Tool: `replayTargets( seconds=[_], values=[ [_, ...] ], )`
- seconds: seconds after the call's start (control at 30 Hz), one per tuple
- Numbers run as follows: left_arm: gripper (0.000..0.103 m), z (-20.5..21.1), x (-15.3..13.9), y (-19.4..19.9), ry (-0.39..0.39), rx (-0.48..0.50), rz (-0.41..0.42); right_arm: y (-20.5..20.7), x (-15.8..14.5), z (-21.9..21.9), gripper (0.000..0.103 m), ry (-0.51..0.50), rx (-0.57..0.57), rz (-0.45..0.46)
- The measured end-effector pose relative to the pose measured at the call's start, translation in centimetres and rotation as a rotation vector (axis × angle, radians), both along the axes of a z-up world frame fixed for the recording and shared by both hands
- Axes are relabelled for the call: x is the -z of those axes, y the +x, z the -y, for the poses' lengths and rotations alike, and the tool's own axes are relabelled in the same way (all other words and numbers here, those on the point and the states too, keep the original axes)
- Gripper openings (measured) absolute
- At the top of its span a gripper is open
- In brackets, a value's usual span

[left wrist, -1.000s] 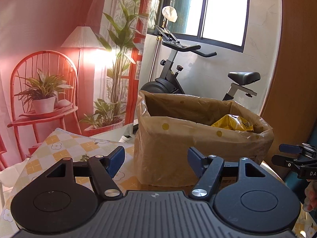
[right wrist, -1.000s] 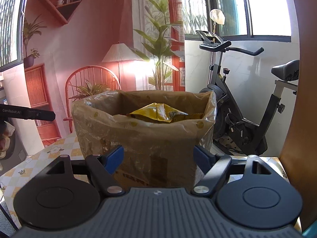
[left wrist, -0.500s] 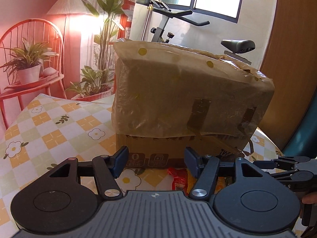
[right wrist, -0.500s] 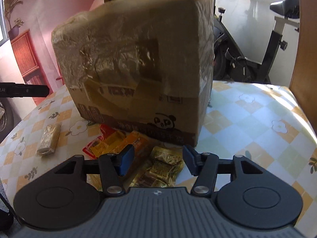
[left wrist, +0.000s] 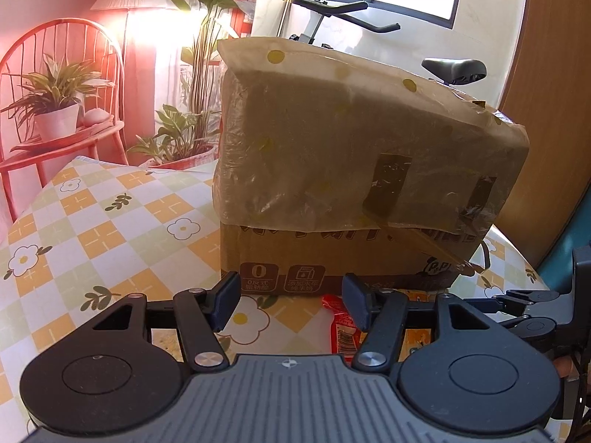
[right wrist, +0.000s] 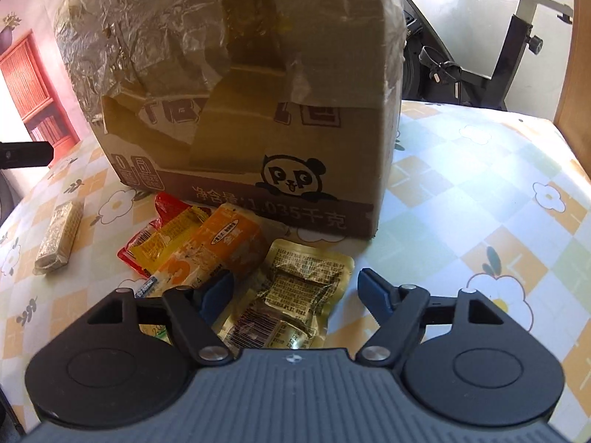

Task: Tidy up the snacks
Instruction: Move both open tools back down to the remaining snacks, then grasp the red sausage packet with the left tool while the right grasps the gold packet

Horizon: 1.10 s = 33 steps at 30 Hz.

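A cardboard box [right wrist: 258, 147] lined with a tan plastic bag [left wrist: 351, 140] stands on the table. Before it lie a gold foil packet [right wrist: 299, 288], an orange packet [right wrist: 225, 247], a red and yellow packet [right wrist: 166, 232] and a tan bar [right wrist: 59, 236]. My right gripper [right wrist: 295, 291] hangs low over the gold packet. Its jaws are opening, the packet lies between them and the pads do not press it. My left gripper [left wrist: 290, 304] is open facing the box's base, with a red packet [left wrist: 341, 328] just under its right finger.
A tablecloth [left wrist: 110, 229] with orange checks and flowers covers the table. An exercise bike [right wrist: 480, 66] stands behind the box, and a red chair with a potted plant [left wrist: 55, 110] is at the left. The right gripper's side [left wrist: 528, 306] shows at the left view's right edge.
Both grippers have dropped from the box's rim to the tabletop. The box's inside is out of sight and the snacks in front show. The right jaws narrowed, then spread again.
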<state>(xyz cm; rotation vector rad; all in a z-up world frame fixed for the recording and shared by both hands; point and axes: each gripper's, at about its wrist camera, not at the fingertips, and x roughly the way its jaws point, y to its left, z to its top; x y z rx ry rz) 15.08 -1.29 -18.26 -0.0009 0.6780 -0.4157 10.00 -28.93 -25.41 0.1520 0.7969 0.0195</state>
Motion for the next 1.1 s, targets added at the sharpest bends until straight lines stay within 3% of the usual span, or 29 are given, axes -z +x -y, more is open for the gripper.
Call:
replayTargets(
  seconds=[0.2, 0.43, 0.8, 0.9, 1.1],
  values=[
    [0.063, 0.2, 0.2, -0.2, -0.012, 0.008, -0.006, -0.5, 0.6, -1.8, 0.074, -0.153, -0.021, 0.002],
    [0.063, -0.1, 0.7, -0.2, -0.005, 0.007, -0.018, -2.5, 1.0, 0.0, 0.071, -0.119, 0.031, 0.030],
    [0.062, 0.2, 1.2, -0.5, -0.001, 0.028, -0.038, -1.0, 1.2, 0.0, 0.071, -0.103, 0.004, 0.068],
    [0.062, 0.5, 1.6, -0.5, 0.005, 0.039, -0.046, -1.7, 1.5, -0.2, 0.056, -0.143, 0.027, 0.110],
    [0.061, 1.4, 2.7, 0.1, 0.024, 0.084, -0.081, -2.9, 1.5, 0.5, 0.050, -0.094, 0.072, 0.162]
  ],
)
